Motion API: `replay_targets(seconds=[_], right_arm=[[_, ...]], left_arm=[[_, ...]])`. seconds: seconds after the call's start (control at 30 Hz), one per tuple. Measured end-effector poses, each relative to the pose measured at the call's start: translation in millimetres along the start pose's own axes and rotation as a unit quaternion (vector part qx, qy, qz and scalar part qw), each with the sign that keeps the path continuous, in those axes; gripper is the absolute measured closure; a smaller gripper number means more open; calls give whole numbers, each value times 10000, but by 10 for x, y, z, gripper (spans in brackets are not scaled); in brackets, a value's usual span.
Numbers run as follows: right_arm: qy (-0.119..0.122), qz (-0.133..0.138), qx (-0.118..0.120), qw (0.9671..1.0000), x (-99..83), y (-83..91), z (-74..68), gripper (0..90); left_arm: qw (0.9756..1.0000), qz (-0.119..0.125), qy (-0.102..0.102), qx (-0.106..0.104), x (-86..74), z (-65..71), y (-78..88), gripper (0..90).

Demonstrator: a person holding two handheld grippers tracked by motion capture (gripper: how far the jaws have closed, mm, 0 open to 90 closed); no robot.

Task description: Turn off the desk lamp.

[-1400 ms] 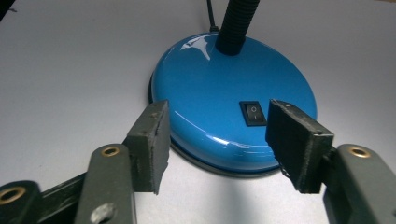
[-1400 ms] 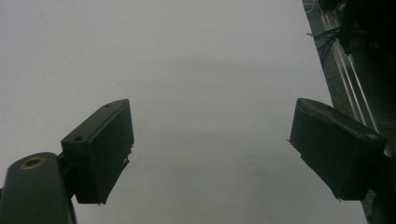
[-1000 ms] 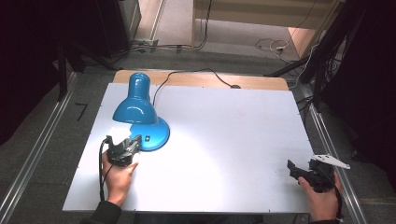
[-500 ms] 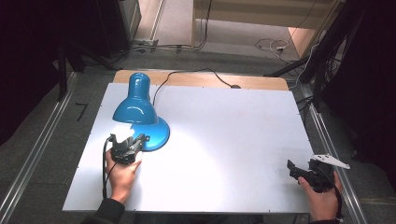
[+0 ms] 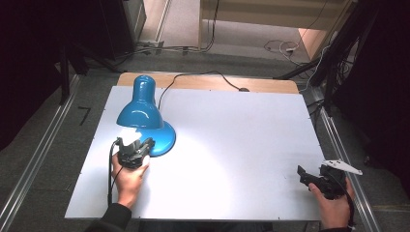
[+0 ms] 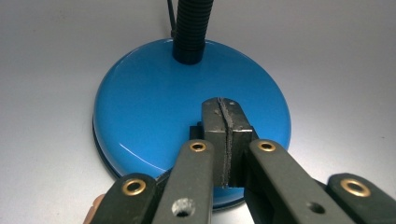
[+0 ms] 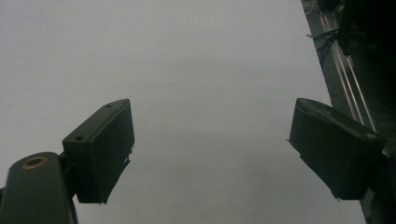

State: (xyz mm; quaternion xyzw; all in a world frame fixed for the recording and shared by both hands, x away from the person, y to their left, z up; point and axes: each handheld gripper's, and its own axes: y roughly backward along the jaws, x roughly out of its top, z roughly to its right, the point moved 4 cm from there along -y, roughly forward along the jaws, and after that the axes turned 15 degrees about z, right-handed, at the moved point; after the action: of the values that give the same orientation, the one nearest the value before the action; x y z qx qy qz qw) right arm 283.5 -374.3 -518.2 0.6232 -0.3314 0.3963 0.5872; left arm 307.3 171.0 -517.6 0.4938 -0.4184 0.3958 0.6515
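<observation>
A blue desk lamp stands at the table's left, its shade (image 5: pixel 140 104) bent down over its round base (image 5: pixel 163 137). My left gripper (image 5: pixel 140 146) is at the near rim of that base, held by a hand. In the left gripper view its jaws are shut flat against each other with nothing between them, and the left gripper (image 6: pixel 226 108) has its tip over the glossy blue base (image 6: pixel 154 107), in front of the black ribbed neck (image 6: pixel 191 28). My right gripper (image 5: pixel 303 174) lies low at the table's near right corner. In its own view the right gripper (image 7: pixel 210 109) is open over bare white tabletop.
The lamp's black cord (image 5: pixel 193 77) runs from the base to the table's back edge. A bright patch of light lies on the white tabletop (image 5: pixel 232 125) near the lamp. Metal rails (image 5: pixel 29 169) flank the table on the floor.
My left gripper has edged slightly forward and right, closer onto the lamp base. The right gripper has kept still.
</observation>
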Motion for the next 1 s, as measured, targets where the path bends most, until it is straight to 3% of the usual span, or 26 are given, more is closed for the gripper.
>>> replay_targets(seconds=[0.4, 1.0], right_arm=[[10, -6, 16, 10000, -1, -3, 3, 125], [37, -26, 44, 10000, -7, -11, -5, 126]], left_arm=[[10000, -25, 94, 23, -13, -8, -66, 900], [9999, -94, -77, 12, -16, -7, -87, 900]])
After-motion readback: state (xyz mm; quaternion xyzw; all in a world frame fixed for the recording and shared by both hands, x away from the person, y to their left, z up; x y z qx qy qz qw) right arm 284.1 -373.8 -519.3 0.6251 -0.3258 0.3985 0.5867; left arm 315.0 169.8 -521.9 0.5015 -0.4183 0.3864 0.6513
